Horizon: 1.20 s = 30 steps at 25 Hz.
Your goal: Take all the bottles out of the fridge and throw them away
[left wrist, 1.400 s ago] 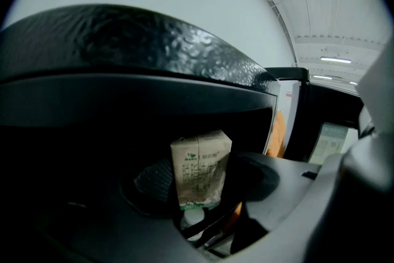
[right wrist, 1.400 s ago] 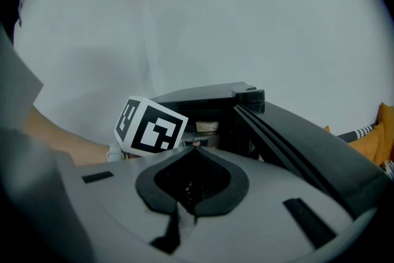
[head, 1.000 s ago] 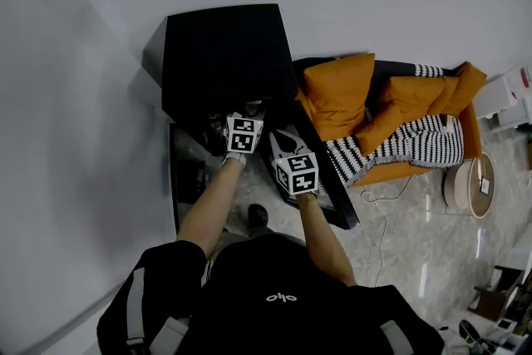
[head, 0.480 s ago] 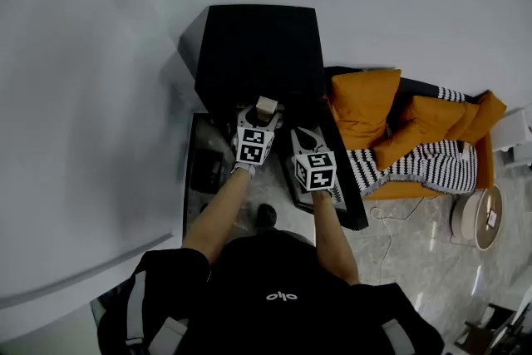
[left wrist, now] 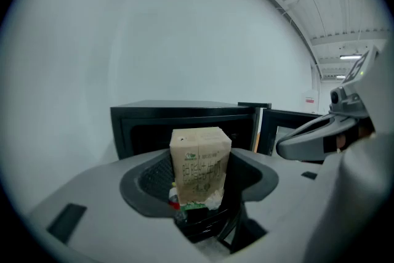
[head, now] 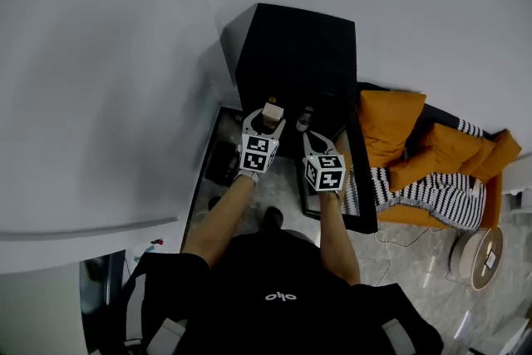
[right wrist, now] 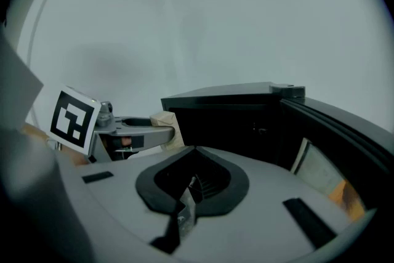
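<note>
Fridge (head: 295, 54) interior too dark to make out, carton (left wrist: 199, 157) base hidden between left hand-held gripper (left wrist: 200, 178) jaws, its print blurred, small dark item (head: 305, 120) at fridge mouth unidentifiable, person (head: 274, 303) cut off by bottom edge

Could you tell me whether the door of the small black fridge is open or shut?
Open: the door of the small black fridge stands swung out to the right, leaving the dark interior exposed.

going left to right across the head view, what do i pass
left tongs gripping a brown cardboard carton → right tongs → orange square cushion → round white object on the floor
</note>
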Each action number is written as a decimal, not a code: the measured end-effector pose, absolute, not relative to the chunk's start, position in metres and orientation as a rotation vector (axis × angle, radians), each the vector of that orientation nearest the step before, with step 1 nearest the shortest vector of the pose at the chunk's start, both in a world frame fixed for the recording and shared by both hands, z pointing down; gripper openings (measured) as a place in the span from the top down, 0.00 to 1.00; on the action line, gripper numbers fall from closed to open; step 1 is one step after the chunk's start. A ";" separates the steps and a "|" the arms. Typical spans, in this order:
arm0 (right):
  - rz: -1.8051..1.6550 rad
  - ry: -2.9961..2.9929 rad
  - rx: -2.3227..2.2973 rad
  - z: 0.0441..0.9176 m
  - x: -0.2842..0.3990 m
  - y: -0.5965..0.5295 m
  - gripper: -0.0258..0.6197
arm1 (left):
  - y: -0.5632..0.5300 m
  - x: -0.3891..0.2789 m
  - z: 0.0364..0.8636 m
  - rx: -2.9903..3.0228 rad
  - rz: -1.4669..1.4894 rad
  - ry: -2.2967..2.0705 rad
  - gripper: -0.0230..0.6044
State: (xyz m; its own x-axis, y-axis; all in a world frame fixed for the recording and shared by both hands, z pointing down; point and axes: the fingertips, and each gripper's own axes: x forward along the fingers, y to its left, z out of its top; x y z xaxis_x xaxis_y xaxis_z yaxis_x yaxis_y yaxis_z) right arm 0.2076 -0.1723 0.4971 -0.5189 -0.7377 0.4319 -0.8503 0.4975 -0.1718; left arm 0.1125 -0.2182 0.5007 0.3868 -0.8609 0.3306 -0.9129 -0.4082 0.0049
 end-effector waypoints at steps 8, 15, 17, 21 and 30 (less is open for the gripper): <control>0.486 -2.536 1.093 0.493 0.120 -0.165 0.95 | -0.189 0.011 0.484 2.289 0.374 -1.824 0.55; 0.437 -2.604 0.832 0.500 0.026 -0.138 0.95 | -0.142 -0.093 0.491 2.076 0.350 -2.034 0.55; 0.433 -2.609 0.797 0.502 0.010 -0.134 0.95 | -0.132 -0.112 0.492 2.035 0.346 -2.053 0.55; 0.444 -2.604 0.754 0.508 -0.010 -0.131 0.95 | -0.120 -0.137 0.499 1.974 0.344 -2.078 0.55; 0.471 -2.554 0.718 0.542 -0.034 -0.145 0.95 | -0.123 -0.162 0.541 1.926 0.348 -2.013 0.55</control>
